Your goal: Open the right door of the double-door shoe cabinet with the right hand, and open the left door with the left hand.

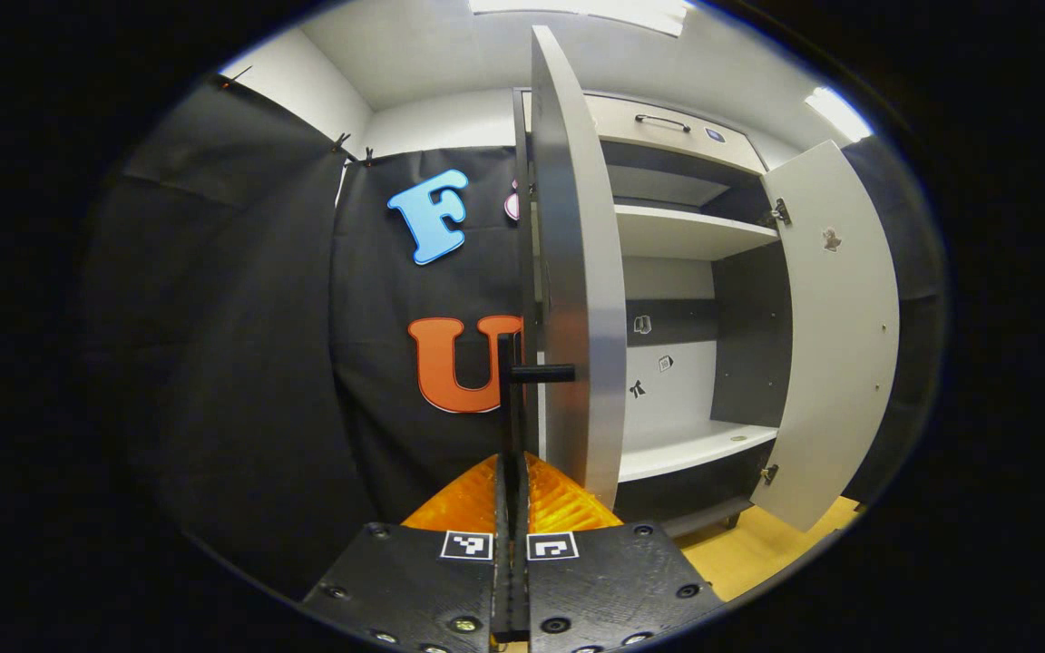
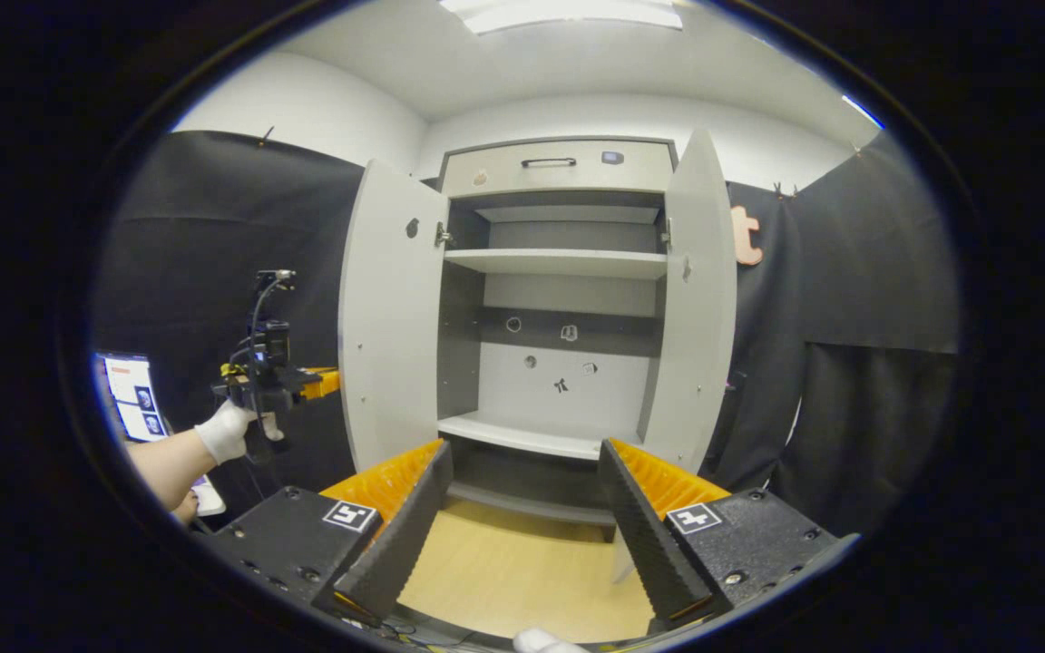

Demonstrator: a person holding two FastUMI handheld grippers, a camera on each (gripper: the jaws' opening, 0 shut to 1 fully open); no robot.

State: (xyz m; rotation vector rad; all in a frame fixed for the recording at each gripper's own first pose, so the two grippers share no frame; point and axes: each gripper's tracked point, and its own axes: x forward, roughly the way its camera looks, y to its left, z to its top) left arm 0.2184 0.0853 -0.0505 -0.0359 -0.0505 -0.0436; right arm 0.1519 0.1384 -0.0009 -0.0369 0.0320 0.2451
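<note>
The grey shoe cabinet stands with both doors swung wide. In the left gripper view I see the left door edge-on, and its black bar handle runs down between my fingers. My left gripper is shut on that handle. The right door hangs open beyond it. In the right gripper view the left door and right door frame the bare shelves. My right gripper is open in front of the cabinet, holding nothing. The left gripper sits behind the left door in a gloved hand.
A drawer with a black pull tops the cabinet. Small stickers dot the back panel. Wooden floor lies in front. Black cloth hangs on both sides, and a screen glows at far left.
</note>
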